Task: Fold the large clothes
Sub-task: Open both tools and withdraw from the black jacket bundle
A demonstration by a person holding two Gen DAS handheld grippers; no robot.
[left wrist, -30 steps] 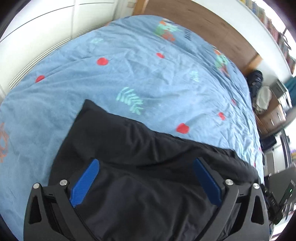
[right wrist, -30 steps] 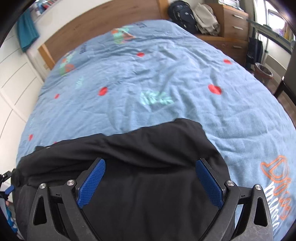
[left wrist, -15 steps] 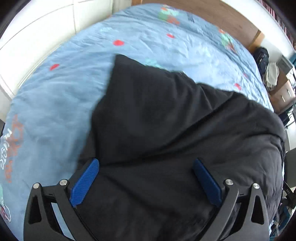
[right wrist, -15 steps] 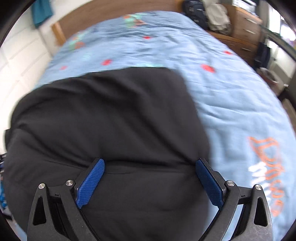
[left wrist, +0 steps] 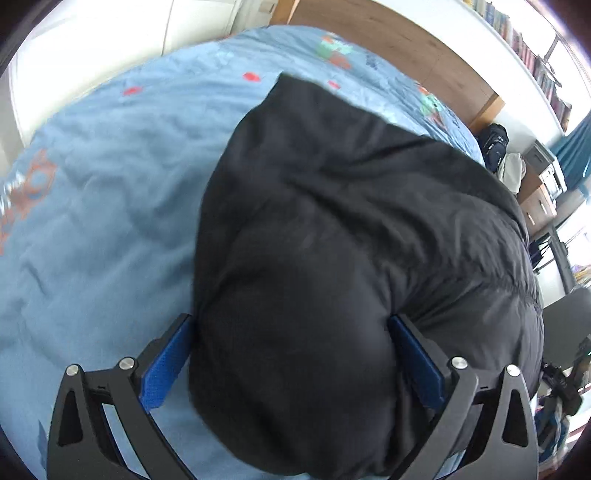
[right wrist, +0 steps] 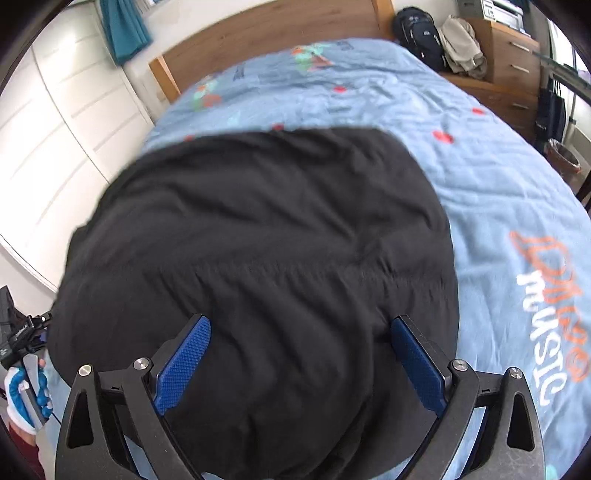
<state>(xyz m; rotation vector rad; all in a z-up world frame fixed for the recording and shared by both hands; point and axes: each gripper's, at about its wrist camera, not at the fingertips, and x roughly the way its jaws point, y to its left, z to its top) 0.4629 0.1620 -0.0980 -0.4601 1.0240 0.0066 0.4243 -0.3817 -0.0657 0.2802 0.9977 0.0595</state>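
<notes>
A large black garment [left wrist: 351,203] lies billowed over the blue bed cover [left wrist: 92,221], its far corner reaching toward the headboard. In the left wrist view my left gripper [left wrist: 291,354] stands open, and the cloth's near end bulges up between its blue pads [left wrist: 166,365]. The right wrist view shows the same garment [right wrist: 258,229] from its other side, spread wide and creased. My right gripper [right wrist: 299,358] is open too, the cloth filling the gap between its pads [right wrist: 184,362]. The garment's near edge is hidden below both grippers.
A wooden headboard [right wrist: 266,40] closes the far end of the bed. A dark backpack [right wrist: 417,33] and a wooden dresser [right wrist: 513,48] stand to the right. White wardrobe doors [right wrist: 55,147] run along the left. A gloved hand [right wrist: 26,387] shows at lower left.
The black garment has swept forward over the bed and now covers far more of the blue cover. Both grippers tilted and moved with it; their fingers stayed equally wide apart.
</notes>
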